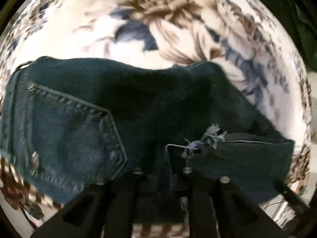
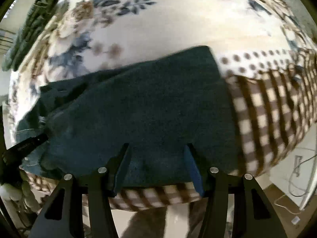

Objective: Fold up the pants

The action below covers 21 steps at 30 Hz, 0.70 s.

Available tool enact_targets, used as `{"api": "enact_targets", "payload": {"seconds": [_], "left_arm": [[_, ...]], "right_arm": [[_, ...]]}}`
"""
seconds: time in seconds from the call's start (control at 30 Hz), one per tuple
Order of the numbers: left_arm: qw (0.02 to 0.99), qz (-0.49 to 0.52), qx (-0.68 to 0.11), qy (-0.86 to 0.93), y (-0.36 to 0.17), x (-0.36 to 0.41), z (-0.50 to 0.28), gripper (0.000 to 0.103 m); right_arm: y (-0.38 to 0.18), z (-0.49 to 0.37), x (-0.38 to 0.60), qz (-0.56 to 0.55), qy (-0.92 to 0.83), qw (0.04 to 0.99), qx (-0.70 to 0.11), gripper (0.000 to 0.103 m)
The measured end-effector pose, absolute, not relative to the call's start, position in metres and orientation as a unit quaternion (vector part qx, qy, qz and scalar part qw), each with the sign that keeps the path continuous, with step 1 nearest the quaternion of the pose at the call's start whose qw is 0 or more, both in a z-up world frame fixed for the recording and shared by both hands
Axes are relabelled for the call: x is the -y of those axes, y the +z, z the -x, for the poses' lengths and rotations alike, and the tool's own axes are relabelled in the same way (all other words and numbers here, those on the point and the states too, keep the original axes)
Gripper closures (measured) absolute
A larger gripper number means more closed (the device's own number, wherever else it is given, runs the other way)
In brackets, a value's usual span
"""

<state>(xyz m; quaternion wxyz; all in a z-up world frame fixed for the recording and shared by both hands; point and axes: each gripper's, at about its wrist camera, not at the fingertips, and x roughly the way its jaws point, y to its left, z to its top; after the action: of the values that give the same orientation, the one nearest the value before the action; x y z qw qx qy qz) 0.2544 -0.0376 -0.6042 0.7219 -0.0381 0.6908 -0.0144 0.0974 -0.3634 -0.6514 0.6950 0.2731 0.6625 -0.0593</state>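
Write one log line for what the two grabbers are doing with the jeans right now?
task: fold pants | left gripper: shut on jeans hem | right gripper: open over jeans, not gripping | surface: floral blanket

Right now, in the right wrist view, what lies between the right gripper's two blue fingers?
Only the dark denim pants. The right gripper stands open over the folded fabric near the edge of the checked blanket; nothing else lies between the fingers.

Bright, even light, strong fisheye bending and motion blur, perhaps heaviest at edges
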Motion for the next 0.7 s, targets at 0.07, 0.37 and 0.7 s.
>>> {"api": "enact_targets", "payload": {"seconds": [0.07,0.37,0.7], "left_arm": [[0.727,0.072,-0.683,-0.024,-0.592,0.041,-0.248,0.067],[0.713,0.002,-0.701,-0.014,-0.625,0.067,-0.194,0.053],[0.766,0.304,-0.560,0.081,-0.543,-0.051,-0.171,0.000]], "right_arm": [[-0.648,-0.109,0.343,-0.260,-0.027,0.702,-0.662,0.047],[-0.667,-0.110,0.293,-0.208,0.006,0.667,-0.716,0.055],[-0.646,-0.136,0.301,-0.229,0.013,0.678,-0.699,0.051]]}}
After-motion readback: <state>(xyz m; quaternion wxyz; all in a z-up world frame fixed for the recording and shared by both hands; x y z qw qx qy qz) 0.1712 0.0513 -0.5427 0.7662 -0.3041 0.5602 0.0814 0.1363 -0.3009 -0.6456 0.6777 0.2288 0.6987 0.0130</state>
